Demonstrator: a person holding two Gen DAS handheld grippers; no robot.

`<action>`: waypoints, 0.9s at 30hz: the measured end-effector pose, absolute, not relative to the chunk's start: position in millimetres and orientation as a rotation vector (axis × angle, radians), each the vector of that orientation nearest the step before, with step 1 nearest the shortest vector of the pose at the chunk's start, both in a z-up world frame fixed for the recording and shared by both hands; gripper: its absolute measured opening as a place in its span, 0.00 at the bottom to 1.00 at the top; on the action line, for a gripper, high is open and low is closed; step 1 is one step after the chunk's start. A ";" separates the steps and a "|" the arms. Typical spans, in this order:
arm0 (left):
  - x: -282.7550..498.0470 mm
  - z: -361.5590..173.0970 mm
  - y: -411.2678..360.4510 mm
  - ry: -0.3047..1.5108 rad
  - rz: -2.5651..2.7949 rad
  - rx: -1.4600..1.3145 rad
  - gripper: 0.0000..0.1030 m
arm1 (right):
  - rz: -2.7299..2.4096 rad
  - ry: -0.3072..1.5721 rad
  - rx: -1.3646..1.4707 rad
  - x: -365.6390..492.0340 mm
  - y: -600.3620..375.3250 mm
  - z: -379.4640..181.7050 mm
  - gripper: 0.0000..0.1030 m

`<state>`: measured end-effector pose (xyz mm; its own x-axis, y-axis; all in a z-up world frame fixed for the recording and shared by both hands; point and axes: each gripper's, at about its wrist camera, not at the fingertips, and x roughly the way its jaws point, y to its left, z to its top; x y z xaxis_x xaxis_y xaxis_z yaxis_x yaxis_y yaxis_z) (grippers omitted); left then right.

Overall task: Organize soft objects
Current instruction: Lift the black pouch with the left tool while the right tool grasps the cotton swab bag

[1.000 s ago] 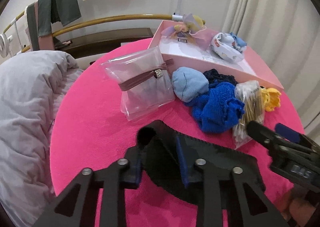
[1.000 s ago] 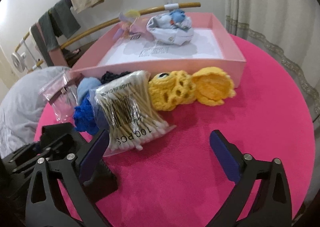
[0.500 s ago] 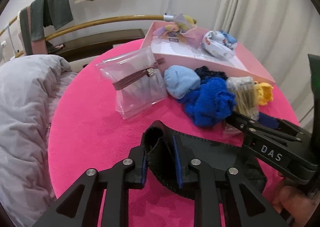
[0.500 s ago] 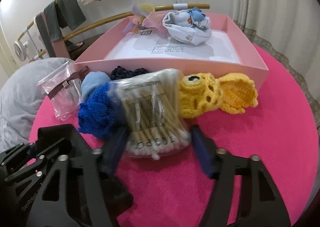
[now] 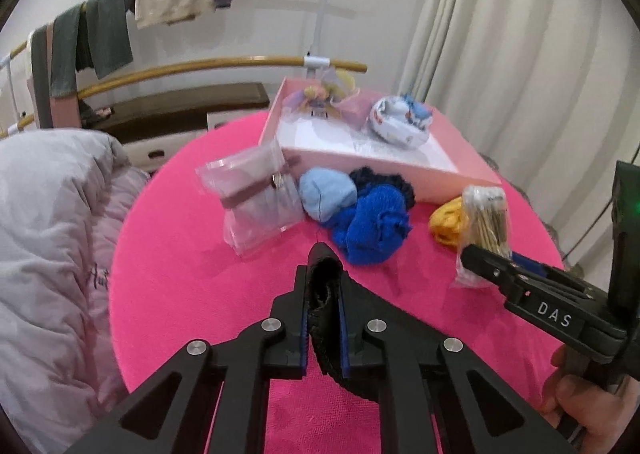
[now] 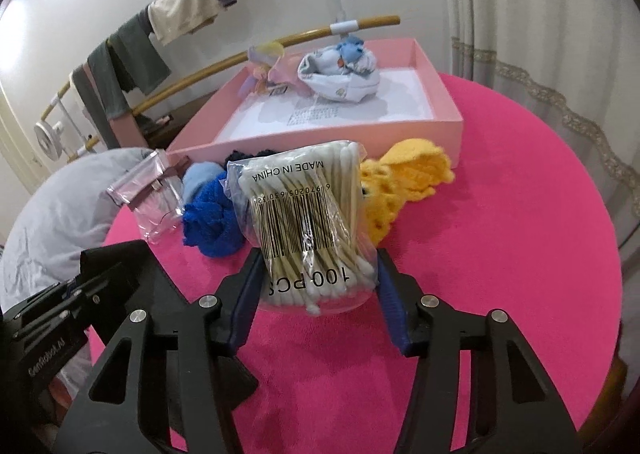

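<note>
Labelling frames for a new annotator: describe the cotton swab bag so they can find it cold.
Start at the pink tray at the back of the round pink table. Soft things are piled against its front wall; the swab bag is lifted at that row, a blue sock left of it and yellow crochet right, between the right gripper's closing fingers. It is the only clear packet with a barcode and "100 PCS" print.

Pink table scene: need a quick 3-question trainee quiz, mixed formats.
1. True or false: the left gripper is shut on a black cloth.
2. What is between the fingers of the right gripper? A) yellow knit toy B) bag of cotton swabs C) blue sock
3. Which items already lie inside the pink box?

Key
1. True.
2. B, the bag of cotton swabs; the jaws are closing on it.
3. A white patterned bundle and a pastel bow.
</note>
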<state>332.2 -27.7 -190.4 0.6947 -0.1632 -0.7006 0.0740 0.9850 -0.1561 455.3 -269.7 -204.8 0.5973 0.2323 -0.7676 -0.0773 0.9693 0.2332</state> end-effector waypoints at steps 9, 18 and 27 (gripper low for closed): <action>296.3 -152.5 -31.7 0.679 -0.110 -0.070 0.07 | 0.211 0.872 0.211 436.8 -269.1 -183.1 0.49; 272.5 -122.0 -40.1 0.616 -0.116 -0.034 0.07 | 0.209 0.816 0.194 423.9 -264.5 -158.5 0.49; 278.7 -96.0 -46.8 0.593 -0.125 -0.021 0.07 | 0.194 0.774 0.182 418.7 -268.2 -133.8 0.49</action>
